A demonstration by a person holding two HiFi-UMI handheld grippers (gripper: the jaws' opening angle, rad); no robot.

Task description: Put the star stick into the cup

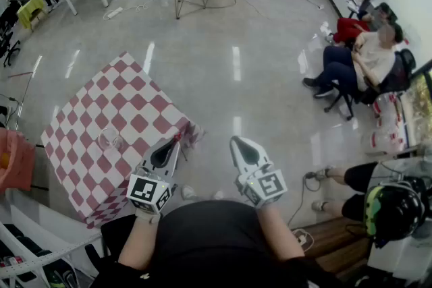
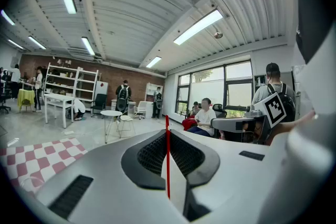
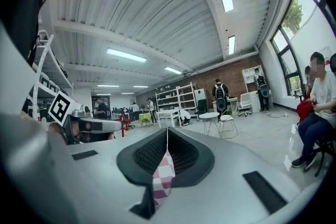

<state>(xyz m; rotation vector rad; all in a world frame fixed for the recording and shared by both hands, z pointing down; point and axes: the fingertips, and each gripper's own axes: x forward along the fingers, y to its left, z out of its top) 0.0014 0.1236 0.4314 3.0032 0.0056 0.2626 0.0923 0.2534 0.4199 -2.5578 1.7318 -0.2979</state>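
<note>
standing here, i'd worry most about the aim. the left gripper [image 1: 174,144], low in the middle of the head view, has its jaws pinched nearly together on the thin red star stick [image 2: 168,157], which pokes out past the tips near the right corner of the checkered desk [image 1: 128,101]. the cup [image 1: 110,139] is a clear one sitting on the desk to the left of that gripper, apart from the stick. being see-through, its rim is hard to pick out, so the stick could land on the rim or outside it and tip the cup over. the stick is so slim it might swivel in the pinch or slip out onto the floor. the right gripper [image 1: 237,142], just right of the other, is closed on nothing and too far off to steady the cup.
</note>
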